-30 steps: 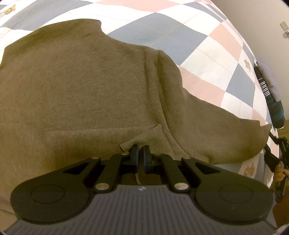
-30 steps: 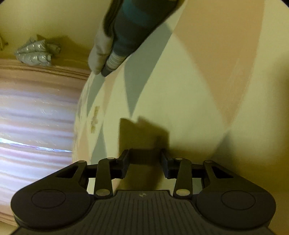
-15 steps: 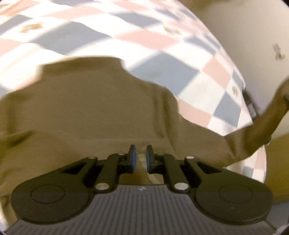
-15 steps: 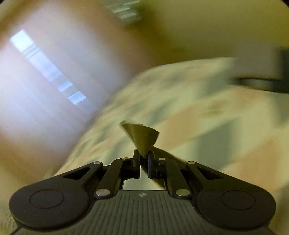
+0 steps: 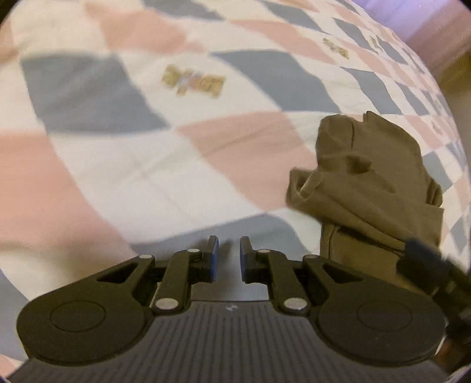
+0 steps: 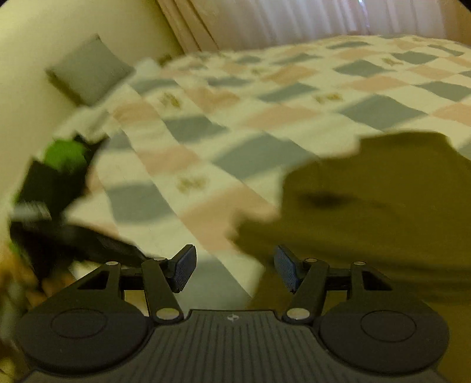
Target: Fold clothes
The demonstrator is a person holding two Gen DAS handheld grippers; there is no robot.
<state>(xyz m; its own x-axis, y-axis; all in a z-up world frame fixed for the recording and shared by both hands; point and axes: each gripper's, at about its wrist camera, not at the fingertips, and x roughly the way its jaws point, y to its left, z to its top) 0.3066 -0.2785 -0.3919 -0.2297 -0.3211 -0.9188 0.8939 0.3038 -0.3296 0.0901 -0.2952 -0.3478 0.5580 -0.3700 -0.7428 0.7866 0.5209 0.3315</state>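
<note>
The olive-brown knit garment [image 5: 374, 188] lies bunched in a rumpled heap on the bed, off to the right of the left gripper [image 5: 226, 254] and just beside the right gripper [image 6: 234, 266], spreading past that one's right finger. Both grippers hover low over the bedding, pointing forward. The left jaws stand a little apart with nothing between them; the right jaws gape wide, also empty. The other gripper's black body shows blurred at the edge of each view. Around the heap the checked quilt of pink, grey and cream squares [image 5: 182, 138] stretches flat and open. A grey pillow [image 6: 88, 72] leans against the pale wall, and cream curtains [image 6: 294, 20] hang beyond the bed.
</note>
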